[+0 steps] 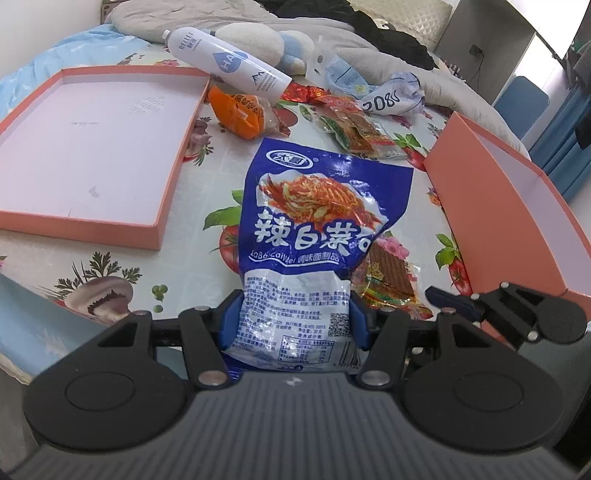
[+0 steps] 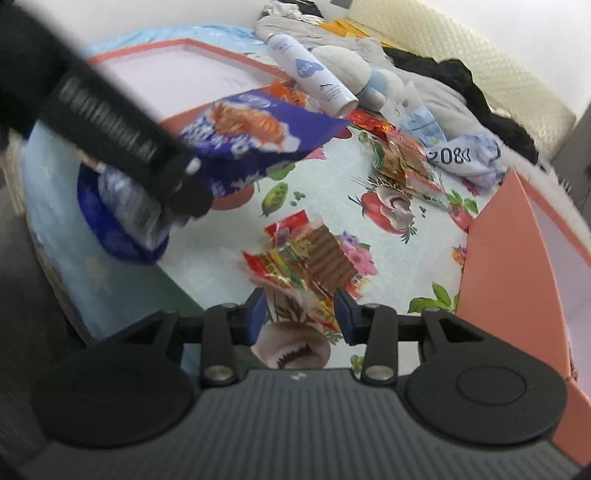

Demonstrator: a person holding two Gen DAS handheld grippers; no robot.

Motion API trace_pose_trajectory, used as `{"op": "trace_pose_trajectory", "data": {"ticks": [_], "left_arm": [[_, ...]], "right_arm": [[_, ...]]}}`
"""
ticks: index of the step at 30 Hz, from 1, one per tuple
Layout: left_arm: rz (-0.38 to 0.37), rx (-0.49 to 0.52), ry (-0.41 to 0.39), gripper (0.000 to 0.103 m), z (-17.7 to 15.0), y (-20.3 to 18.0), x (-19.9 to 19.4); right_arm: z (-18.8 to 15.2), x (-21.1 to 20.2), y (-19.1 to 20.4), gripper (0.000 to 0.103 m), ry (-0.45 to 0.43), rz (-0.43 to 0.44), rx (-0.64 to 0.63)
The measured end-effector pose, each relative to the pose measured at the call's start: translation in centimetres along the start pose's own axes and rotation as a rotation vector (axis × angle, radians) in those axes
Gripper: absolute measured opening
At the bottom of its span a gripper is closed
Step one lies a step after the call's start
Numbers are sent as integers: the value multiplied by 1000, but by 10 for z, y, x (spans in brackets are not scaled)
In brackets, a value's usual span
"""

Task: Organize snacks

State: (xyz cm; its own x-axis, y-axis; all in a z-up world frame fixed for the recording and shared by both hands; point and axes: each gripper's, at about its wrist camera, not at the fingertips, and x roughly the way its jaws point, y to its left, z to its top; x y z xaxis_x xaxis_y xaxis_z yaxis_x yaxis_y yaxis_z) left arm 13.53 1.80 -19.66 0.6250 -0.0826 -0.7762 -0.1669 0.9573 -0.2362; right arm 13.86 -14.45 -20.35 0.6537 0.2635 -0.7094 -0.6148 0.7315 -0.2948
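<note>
My left gripper (image 1: 293,325) is shut on a blue and white snack bag (image 1: 310,221) and holds it above the table; the bag also shows lifted at the left of the right wrist view (image 2: 243,140). My right gripper (image 2: 301,314) is open, its fingers either side of the near edge of a red and brown wafer snack pack (image 2: 314,262) lying on the floral tablecloth. That pack shows beside the bag in the left wrist view (image 1: 391,280). A pink box (image 1: 517,206) stands at the right, and its lid (image 1: 92,147) lies open at the left.
A white spray bottle (image 1: 225,61), an orange snack pack (image 1: 240,110), red and green packets (image 1: 354,129) and crumpled paper (image 1: 391,96) lie at the back of the table. Bedding and clothes (image 1: 295,22) pile up behind. The table's near edge is close to both grippers.
</note>
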Motion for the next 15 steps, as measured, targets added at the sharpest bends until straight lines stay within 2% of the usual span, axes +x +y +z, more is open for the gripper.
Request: {"op": "trace_pose_trajectory", "data": {"ticks": [2, 5, 11, 14, 15], "left_arm": [[5, 1, 5, 63, -1, 0, 2], [13, 4, 17, 63, -2, 1, 6], [22, -46, 60, 63, -8, 13, 20], [26, -66, 65, 63, -11, 19, 23], [29, -65, 62, 63, -11, 19, 23]], "right_arm": [[1, 3, 0, 42, 15, -27, -24], [-1, 10, -1, 42, 47, 3, -43], [-1, 16, 5, 42, -3, -3, -95], [-1, 21, 4, 34, -16, 26, -58], [-1, 22, 2, 28, -15, 42, -37]]}}
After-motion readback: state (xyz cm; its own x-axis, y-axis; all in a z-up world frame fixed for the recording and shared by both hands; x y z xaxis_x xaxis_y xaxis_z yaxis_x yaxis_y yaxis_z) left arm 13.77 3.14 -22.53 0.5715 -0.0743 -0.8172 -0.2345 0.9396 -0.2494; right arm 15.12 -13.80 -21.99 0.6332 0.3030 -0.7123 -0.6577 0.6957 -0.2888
